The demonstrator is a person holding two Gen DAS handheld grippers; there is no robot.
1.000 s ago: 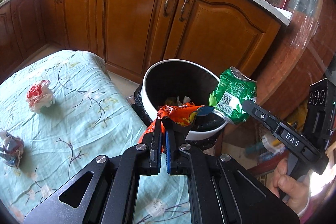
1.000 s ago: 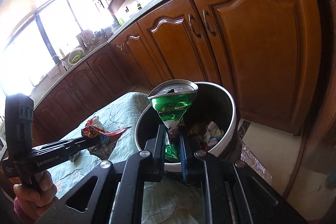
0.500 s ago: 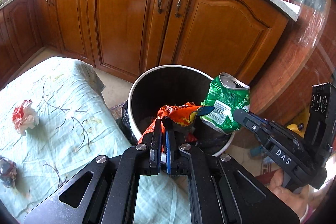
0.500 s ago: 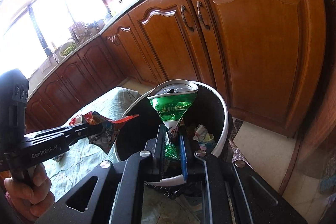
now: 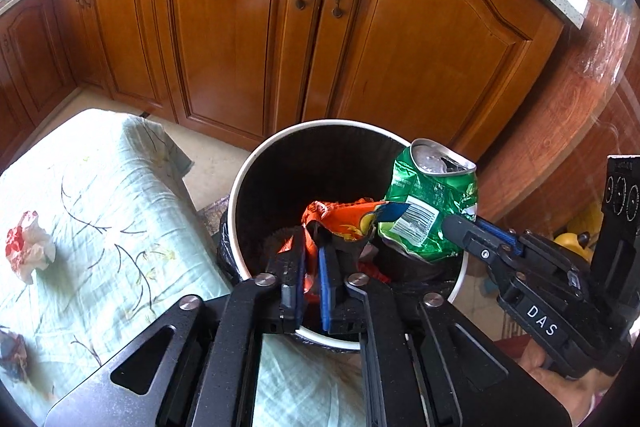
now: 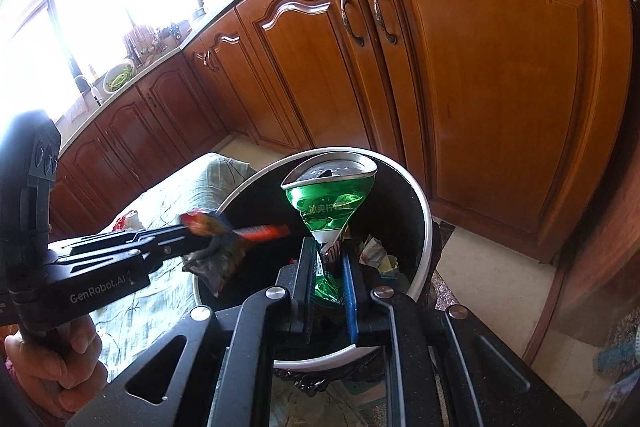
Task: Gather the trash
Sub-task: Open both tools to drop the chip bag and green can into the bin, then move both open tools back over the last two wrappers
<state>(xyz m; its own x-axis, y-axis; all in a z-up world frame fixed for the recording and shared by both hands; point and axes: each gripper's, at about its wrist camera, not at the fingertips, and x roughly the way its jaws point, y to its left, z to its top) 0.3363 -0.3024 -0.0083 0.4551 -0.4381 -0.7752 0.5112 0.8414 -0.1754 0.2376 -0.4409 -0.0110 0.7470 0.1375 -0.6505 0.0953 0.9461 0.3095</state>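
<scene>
Looking along the left gripper (image 5: 311, 255), the view shows its two black fingers close together, pinching a crinkled orange snack wrapper (image 5: 344, 217). The wrapper hangs over the open mouth of a round bin with a white rim and a black inside (image 5: 256, 171). Just to the right, the right gripper (image 5: 460, 227) comes in from the side and pinches a squashed green drink can (image 5: 430, 205). The can is tilted, its silver top turned up, and it sits above the right side of the bin. The can and the wrapper are just beside each other. A table with a pale green cloth with a leaf pattern (image 5: 100, 195) stands to the left of the bin. A crumpled red and white paper ball (image 5: 28, 247) lies on the cloth, well apart from the bin. A dark crumpled scrap (image 5: 12, 351) lies near the left edge of the cloth. Brown wooden cupboard doors (image 5: 240, 27) stand behind the bin.

From the right gripper (image 6: 326, 263), the view shows its fingers squeezed on the narrow middle of the green can (image 6: 330, 203), which stands upright over the bin (image 6: 426, 227). Some paper scraps (image 6: 376, 251) lie down inside the bin. The left gripper (image 6: 208, 243) reaches in from the left, held by a hand (image 6: 52, 359), and clamps the orange wrapper (image 6: 224, 247) over the left edge of the bin. The wrapper looks blurry here. The green cloth (image 6: 176, 195) shows behind it.
</scene>
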